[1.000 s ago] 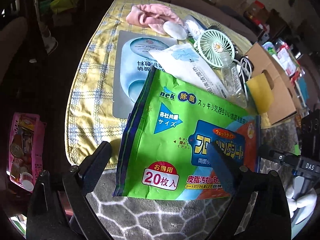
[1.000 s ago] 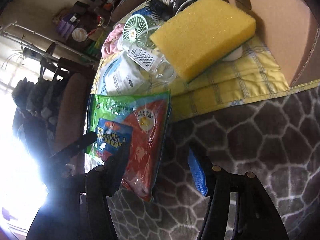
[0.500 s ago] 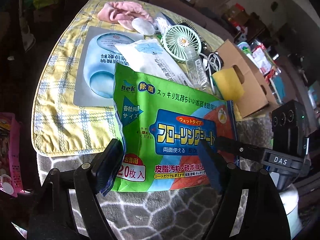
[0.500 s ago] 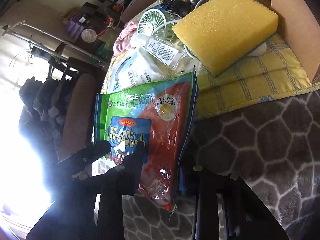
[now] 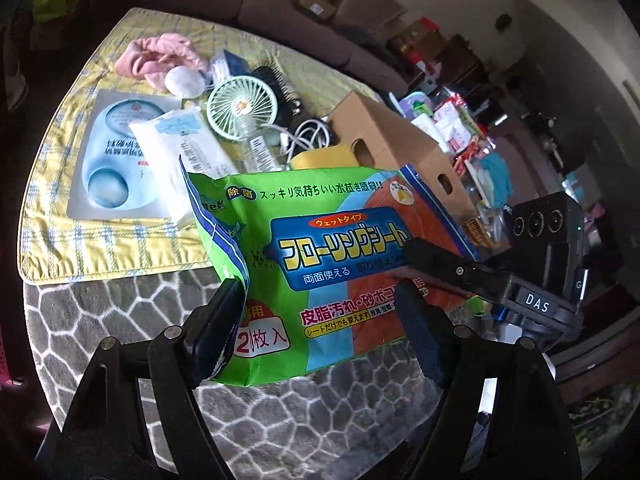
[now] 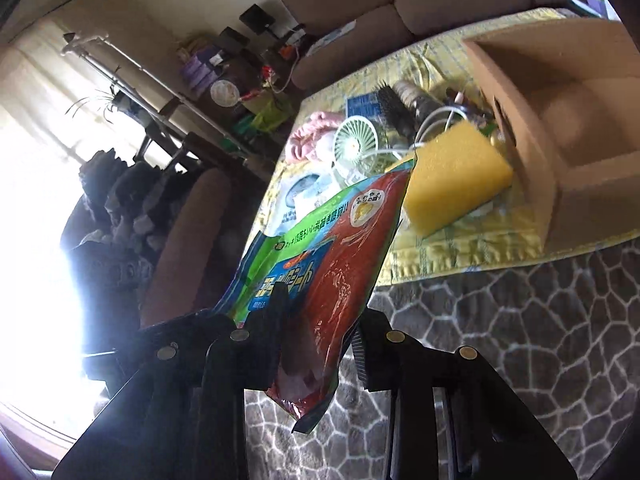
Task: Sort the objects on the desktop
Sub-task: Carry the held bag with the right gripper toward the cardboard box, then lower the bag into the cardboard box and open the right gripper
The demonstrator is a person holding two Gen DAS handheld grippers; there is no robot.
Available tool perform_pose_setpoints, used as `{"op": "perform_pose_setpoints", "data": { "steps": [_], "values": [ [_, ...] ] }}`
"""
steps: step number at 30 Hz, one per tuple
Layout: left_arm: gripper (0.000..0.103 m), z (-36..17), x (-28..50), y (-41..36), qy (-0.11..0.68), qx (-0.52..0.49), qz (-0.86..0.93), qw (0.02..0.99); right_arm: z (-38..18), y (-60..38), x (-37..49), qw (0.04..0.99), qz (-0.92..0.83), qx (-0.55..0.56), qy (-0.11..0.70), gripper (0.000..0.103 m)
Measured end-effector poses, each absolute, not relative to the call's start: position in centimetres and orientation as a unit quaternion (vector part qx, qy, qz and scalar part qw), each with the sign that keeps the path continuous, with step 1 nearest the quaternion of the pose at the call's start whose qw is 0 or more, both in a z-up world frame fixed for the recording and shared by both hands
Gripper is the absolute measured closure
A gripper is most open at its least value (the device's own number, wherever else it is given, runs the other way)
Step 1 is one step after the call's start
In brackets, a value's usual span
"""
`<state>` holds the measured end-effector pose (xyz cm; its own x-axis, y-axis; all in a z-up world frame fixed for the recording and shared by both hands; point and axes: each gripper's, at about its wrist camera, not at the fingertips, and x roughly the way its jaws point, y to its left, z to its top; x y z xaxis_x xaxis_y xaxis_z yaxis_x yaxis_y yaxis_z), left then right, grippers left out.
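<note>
Between both hand-held grippers: the wipes pack [image 5: 320, 264] hangs clear of the grey patterned rug beneath it, carried by its two ends.
Left hand-held gripper [image 5: 320, 320]: its fingers stand wide because they span the pack's width; the left finger [image 5: 216, 324] presses the crumpled green edge, the right one lies against the printed face, so it looks clamped on the pack.
Right hand-held gripper [image 6: 316, 344]: narrowly closed, pinching the pack's thin red end.
Why two grips: my guess is the pack is floppy and would sag or fold from one end alone.
Ahead of the grippers: a cardboard box [image 6: 560, 128] sits open on the yellow cloth [image 5: 60, 208], likely the sorting bin.
Beside the box: a yellow sponge [image 6: 452, 176] touches its wall, with a small fan [image 5: 242, 108], hairbrush [image 5: 276, 80] and white cable [image 5: 308, 136] crowded just behind.
</note>
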<state>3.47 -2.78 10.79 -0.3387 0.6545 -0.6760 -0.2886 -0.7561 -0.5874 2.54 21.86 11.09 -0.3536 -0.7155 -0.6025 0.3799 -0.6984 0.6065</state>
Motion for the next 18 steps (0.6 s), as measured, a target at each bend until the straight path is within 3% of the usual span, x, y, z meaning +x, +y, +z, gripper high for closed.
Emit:
{"op": "perform_pose_setpoints", "data": {
  "steps": [9, 18],
  "values": [
    [0.028, 17.4, -0.9, 8.0, -0.184, -0.459, 0.793, 0.357, 19.0, 31.1, -0.9, 0.318, -0.848, 0.395, -0.158, 0.073],
    [0.028, 16.2, -10.6, 19.6, -0.196, -0.483, 0.764, 0.38, 20.7, 39.1, -10.3, 0.255, -0.871, 0.407, -0.103, 0.073]
  ]
}}
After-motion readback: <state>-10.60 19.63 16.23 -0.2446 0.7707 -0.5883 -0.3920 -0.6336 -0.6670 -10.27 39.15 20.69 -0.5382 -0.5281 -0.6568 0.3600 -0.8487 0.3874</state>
